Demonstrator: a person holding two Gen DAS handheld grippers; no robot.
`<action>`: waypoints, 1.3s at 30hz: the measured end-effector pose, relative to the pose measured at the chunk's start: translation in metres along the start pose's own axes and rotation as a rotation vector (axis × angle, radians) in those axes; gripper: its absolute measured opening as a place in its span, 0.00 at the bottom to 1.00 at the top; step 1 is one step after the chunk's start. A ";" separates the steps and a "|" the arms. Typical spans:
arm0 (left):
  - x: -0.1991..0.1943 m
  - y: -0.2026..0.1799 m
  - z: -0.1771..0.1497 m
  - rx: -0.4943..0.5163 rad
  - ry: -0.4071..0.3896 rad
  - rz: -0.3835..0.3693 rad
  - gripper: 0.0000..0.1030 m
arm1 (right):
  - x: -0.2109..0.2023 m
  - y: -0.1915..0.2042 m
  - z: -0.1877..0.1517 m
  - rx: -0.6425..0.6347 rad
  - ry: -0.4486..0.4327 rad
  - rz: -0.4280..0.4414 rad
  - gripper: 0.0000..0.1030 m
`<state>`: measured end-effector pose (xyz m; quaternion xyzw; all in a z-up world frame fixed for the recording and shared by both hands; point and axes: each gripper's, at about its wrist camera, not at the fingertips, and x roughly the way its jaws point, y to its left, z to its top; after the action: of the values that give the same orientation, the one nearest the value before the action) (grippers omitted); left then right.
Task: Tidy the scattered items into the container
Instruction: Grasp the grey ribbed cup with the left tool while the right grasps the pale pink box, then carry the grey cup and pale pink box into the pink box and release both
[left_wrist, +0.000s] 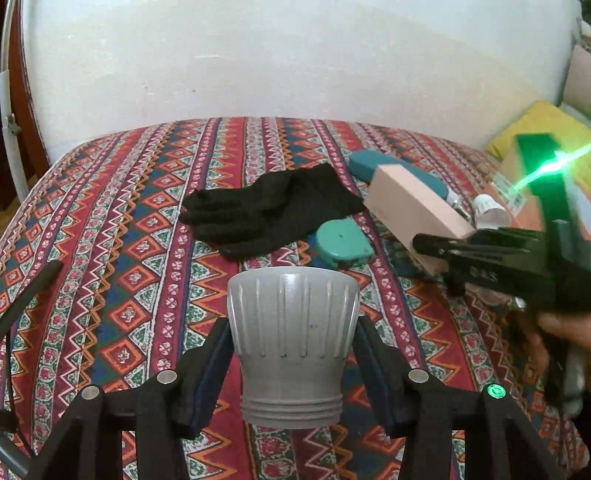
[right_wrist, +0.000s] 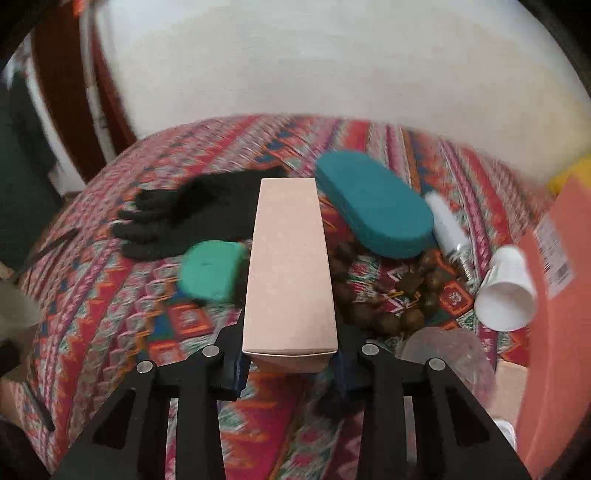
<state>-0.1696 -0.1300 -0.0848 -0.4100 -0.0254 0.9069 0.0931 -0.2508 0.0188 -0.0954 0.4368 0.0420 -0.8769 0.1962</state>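
Note:
My left gripper (left_wrist: 291, 373) is shut on a grey ribbed metal cup-like piece (left_wrist: 291, 339), held above the patterned bedspread. My right gripper (right_wrist: 290, 363) is shut on a long pink box (right_wrist: 290, 266), lifted over the items; the box also shows in the left wrist view (left_wrist: 410, 206), with the right gripper (left_wrist: 443, 251) at its end. On the bed lie a black glove (left_wrist: 273, 210), a small teal tape-measure-like case (left_wrist: 343, 243), a dark teal oval case (right_wrist: 373, 206), a white tube (right_wrist: 447, 225), a white cup (right_wrist: 506, 291) and brown beads (right_wrist: 391, 299).
An orange cardboard box (right_wrist: 554, 332) stands at the right edge, its wall close to the white cup. A yellow cloth (left_wrist: 535, 125) lies behind it. A white wall runs along the far side of the bed. A clear plastic piece (right_wrist: 450, 354) lies near the right fingers.

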 end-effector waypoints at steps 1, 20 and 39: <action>-0.003 -0.002 0.000 0.002 -0.005 -0.002 0.55 | -0.011 0.009 -0.002 -0.005 -0.014 0.002 0.37; -0.132 -0.040 -0.010 0.053 -0.219 -0.036 0.55 | -0.228 0.127 -0.085 -0.104 -0.388 -0.020 0.37; -0.184 -0.102 -0.012 0.132 -0.305 -0.088 0.55 | -0.301 0.104 -0.116 -0.082 -0.513 -0.059 0.37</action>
<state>-0.0263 -0.0657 0.0559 -0.2592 0.0026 0.9533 0.1547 0.0388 0.0447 0.0787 0.1903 0.0389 -0.9619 0.1924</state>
